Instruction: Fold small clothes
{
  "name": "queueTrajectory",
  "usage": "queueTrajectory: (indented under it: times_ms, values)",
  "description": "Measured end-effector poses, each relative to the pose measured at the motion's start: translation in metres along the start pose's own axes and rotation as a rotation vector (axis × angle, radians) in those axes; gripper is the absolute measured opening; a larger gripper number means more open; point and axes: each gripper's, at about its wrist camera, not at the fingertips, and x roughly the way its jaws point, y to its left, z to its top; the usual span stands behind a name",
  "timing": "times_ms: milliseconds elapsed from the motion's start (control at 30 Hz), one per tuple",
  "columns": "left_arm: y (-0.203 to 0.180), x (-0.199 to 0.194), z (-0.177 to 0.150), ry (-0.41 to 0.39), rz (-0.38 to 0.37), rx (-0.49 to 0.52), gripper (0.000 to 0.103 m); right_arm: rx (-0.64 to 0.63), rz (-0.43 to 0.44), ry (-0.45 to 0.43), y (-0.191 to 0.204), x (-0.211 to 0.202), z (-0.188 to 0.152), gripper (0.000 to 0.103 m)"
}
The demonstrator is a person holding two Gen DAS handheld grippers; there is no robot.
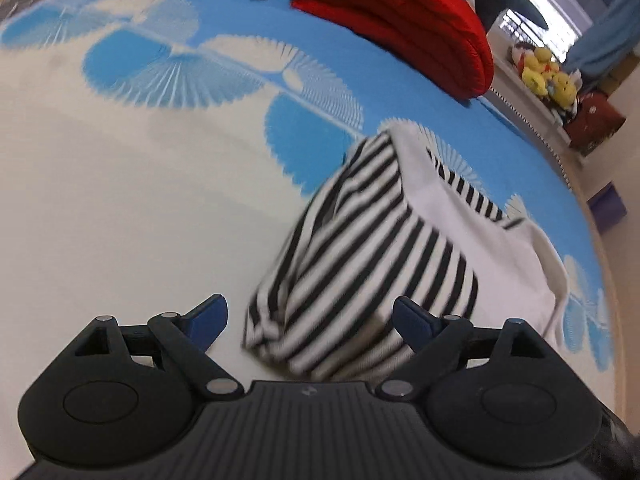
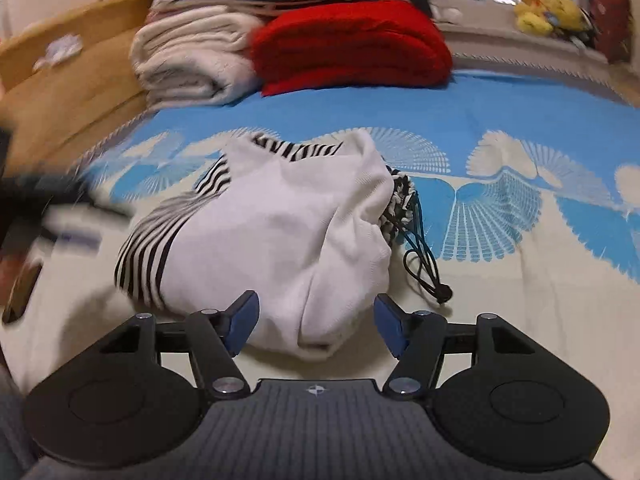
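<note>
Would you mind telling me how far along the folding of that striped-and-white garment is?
Early stage, I'd judge. Done: nothing neat yet; the striped-and-white garment lies bunched on the bedspread, white panel over stripes, cords trailing beside it. In hand: nothing; the left tongs and right tongs are open, poised at its near edges. Left: flattening it, then every fold.

Both views are evenly lit by soft daylight; the window [image 1: 560, 4] beyond the red blanket [image 1: 400, 20] is blown out to white glare. Shadows are faint, only a soft dark patch under the striped garment [image 1: 360, 248] near the left gripper [image 1: 310, 322]. Fisheye distortion bends the bed [image 2: 520, 320] edge into a curve. Motion blur smears the stripes, and in the right wrist view a dark shape left of the garment is streaked beyond recognition.
</note>
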Motion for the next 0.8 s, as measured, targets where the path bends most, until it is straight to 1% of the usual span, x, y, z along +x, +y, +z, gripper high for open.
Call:
queueTrajectory:
  times_ms: [67, 100, 167, 233, 267, 300, 333, 400, 500, 600, 667, 700, 733, 767, 800]
  values:
    - [0.001, 0.006, -0.007, -0.009, -0.020, 0.011, 0.093, 0.091, 0.022, 0.003, -0.010, 0.008, 0.002, 0.025]
    - [0.000, 0.013, -0.007, -0.008, -0.041, 0.030, 0.093, 0.122, 0.037, 0.016, -0.016, 0.011, 0.003, 0.002]
    - [-0.003, 0.025, -0.006, -0.001, -0.043, 0.033, 0.093, 0.165, 0.101, 0.019, -0.027, 0.008, 0.003, 0.001]
    - [-0.005, 0.029, -0.004, -0.024, -0.061, 0.038, 0.093, 0.178, 0.171, -0.008, -0.036, -0.001, 0.008, 0.001]
    - [-0.008, 0.031, -0.003, -0.038, -0.057, 0.054, 0.093, 0.178, 0.204, -0.030, -0.042, -0.007, 0.009, 0.001]
    - [-0.011, 0.031, -0.002, -0.048, -0.046, 0.077, 0.093, 0.169, 0.214, -0.042, -0.047, -0.010, 0.011, 0.001]
    - [-0.013, 0.032, -0.001, -0.056, -0.034, 0.104, 0.093, 0.154, 0.205, -0.049, -0.051, -0.011, 0.012, 0.001]
    - [-0.016, 0.035, 0.000, -0.056, -0.019, 0.138, 0.093, 0.137, 0.184, -0.025, -0.063, -0.007, 0.016, 0.001]
    - [-0.017, 0.035, 0.004, -0.048, -0.025, 0.142, 0.094, 0.064, 0.056, 0.005, -0.072, 0.003, 0.017, 0.001]
    - [-0.021, 0.034, 0.004, -0.050, -0.007, 0.163, 0.094, 0.019, 0.016, 0.013, -0.068, 0.011, 0.017, 0.002]
    - [-0.026, 0.029, 0.004, -0.060, 0.009, 0.181, 0.094, 0.025, -0.004, 0.016, -0.068, 0.009, 0.018, 0.015]
    - [-0.030, 0.025, 0.003, -0.073, 0.017, 0.204, 0.094, 0.054, -0.003, 0.005, -0.069, 0.005, 0.020, 0.031]
    - [-0.034, 0.022, 0.003, -0.088, 0.025, 0.231, 0.094, 0.080, -0.006, -0.023, -0.070, -0.001, 0.022, 0.048]
    - [-0.038, 0.021, 0.002, -0.103, 0.037, 0.259, 0.094, 0.090, -0.024, -0.077, -0.069, -0.009, 0.025, 0.054]
    - [-0.043, 0.020, 0.003, -0.117, 0.046, 0.284, 0.094, 0.075, -0.054, -0.149, -0.063, -0.017, 0.028, 0.060]
